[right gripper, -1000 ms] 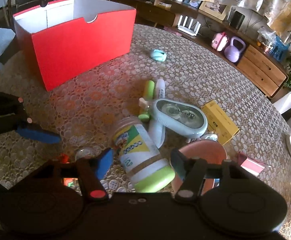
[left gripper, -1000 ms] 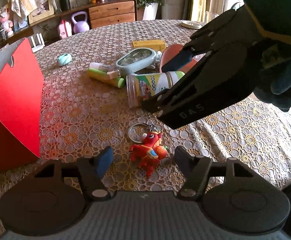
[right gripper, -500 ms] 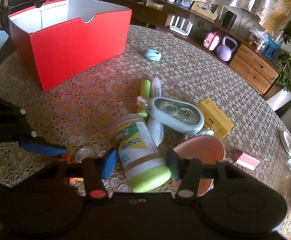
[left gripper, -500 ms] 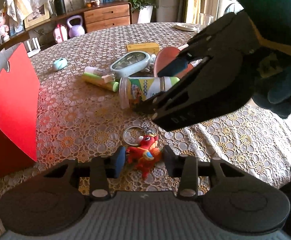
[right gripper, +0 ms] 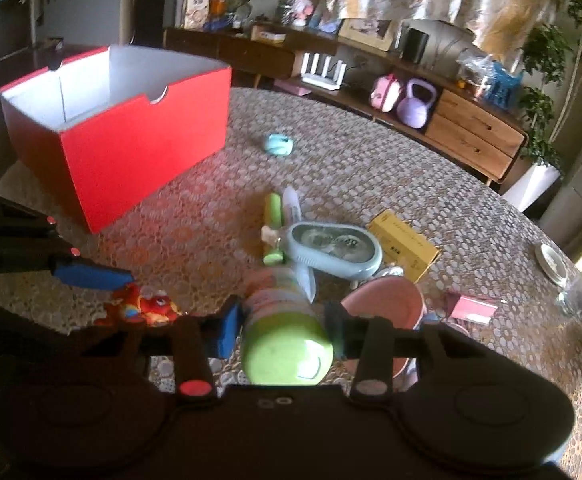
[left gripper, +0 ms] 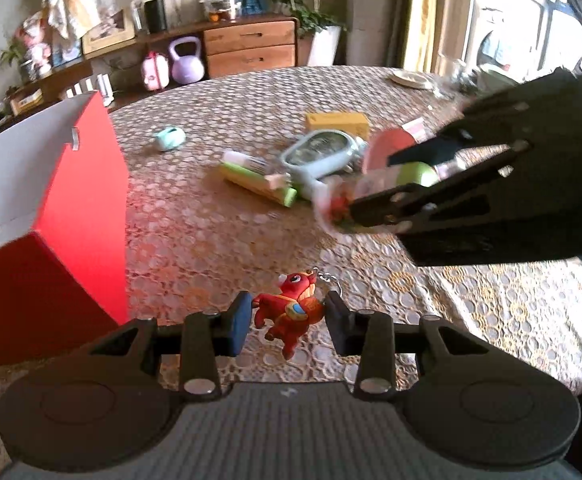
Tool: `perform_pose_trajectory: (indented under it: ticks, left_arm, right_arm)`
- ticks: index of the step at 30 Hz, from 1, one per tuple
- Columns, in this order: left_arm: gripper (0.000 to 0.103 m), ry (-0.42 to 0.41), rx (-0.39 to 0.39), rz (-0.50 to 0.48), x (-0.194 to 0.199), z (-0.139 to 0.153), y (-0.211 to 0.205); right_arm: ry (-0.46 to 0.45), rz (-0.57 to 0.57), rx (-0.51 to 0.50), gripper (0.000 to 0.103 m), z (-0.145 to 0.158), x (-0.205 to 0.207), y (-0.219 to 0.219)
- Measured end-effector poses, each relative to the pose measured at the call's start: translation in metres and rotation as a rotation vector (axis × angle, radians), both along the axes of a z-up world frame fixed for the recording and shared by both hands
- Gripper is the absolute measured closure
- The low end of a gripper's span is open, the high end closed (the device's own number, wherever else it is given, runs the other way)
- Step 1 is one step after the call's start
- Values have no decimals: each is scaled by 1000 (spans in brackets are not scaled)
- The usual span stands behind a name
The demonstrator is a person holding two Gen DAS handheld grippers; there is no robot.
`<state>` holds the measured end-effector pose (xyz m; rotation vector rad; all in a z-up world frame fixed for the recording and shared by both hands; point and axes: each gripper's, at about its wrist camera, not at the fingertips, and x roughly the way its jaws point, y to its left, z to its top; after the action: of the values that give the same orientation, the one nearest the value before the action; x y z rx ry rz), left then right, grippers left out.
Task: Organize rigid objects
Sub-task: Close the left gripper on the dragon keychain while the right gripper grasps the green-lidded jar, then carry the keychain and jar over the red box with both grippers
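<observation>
My left gripper (left gripper: 287, 322) is shut on a red dragon keychain (left gripper: 289, 312) and holds it just above the lace tablecloth; it also shows in the right wrist view (right gripper: 141, 306). My right gripper (right gripper: 283, 330) is shut on a green-lidded jar (right gripper: 287, 340), lifted off the table; in the left wrist view the jar (left gripper: 375, 186) is blurred between the right fingers. An open red box (right gripper: 119, 136) with a white inside stands at the left, also in the left wrist view (left gripper: 43, 216).
On the table lie a green tube (right gripper: 273, 216), a white tube (right gripper: 293, 208), a pale blue case (right gripper: 333, 246), a yellow box (right gripper: 403, 244), a pink bowl (right gripper: 385, 306), a small pink box (right gripper: 471, 306) and a mint item (right gripper: 278, 145). A sideboard (right gripper: 475, 136) stands behind.
Both grippers closed, the left on the keychain, the right on the jar, and both lifted their objects off the table. The jar turned with its green lid toward the right camera.
</observation>
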<state>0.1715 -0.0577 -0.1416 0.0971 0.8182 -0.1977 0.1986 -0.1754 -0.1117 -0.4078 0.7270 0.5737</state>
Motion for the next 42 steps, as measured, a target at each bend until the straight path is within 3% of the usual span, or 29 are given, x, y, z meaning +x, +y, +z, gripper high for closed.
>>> perform_pose_trajectory:
  ticks: [9,16,30,36,42]
  left_arm:
    - [64,-37,-34,31,-8,31,22]
    - [64,-42,-59,55,-14,63,45]
    - [64,-123,-30,148,3,146,123]
    - [64,-129,20,225,20,154,168]
    - [64,-83,41,285,42,138,213]
  right_arm:
    - [-24,-6,12,62,21,-16,5]
    - [-48,6,50,62,57,-26,14]
    - [-136,110,91,62,126,-21,86]
    - [-151,158,92,62,131,-9,132]
    - [-137,198,73,62,115,6,176]
